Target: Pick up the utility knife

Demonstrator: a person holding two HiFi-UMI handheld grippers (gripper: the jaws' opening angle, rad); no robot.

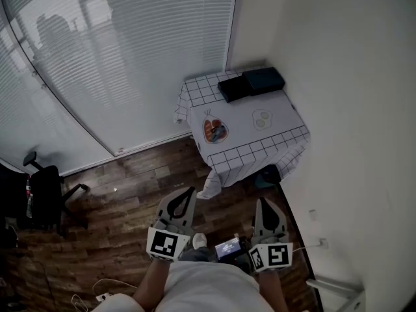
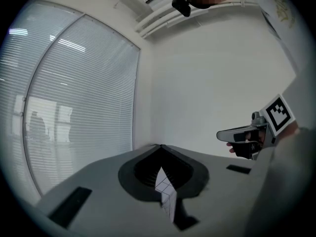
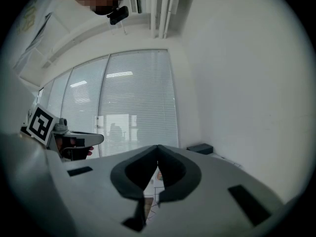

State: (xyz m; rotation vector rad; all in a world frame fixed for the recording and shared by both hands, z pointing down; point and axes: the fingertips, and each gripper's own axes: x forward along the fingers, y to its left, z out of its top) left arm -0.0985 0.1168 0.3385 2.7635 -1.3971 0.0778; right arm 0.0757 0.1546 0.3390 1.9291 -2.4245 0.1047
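A small table under a white checked cloth (image 1: 240,155) stands against the wall ahead. On it lie an orange and blue item (image 1: 214,130) and a pale round item (image 1: 262,119); I cannot make out a utility knife at this distance. My left gripper (image 1: 189,191) and right gripper (image 1: 265,202) are held level over the wooden floor, well short of the table. Both are shut with nothing between the jaws. In the left gripper view the jaws (image 2: 159,146) meet at their tips and the right gripper (image 2: 244,134) shows beside them. The right gripper view shows its tips (image 3: 158,146) closed the same way.
Two black boxes (image 1: 251,83) sit at the table's far end. Window blinds (image 1: 130,57) curve along the left and a white wall (image 1: 351,109) runs on the right. A black office chair (image 1: 45,197) stands at the left. Cables (image 1: 97,291) lie on the floor.
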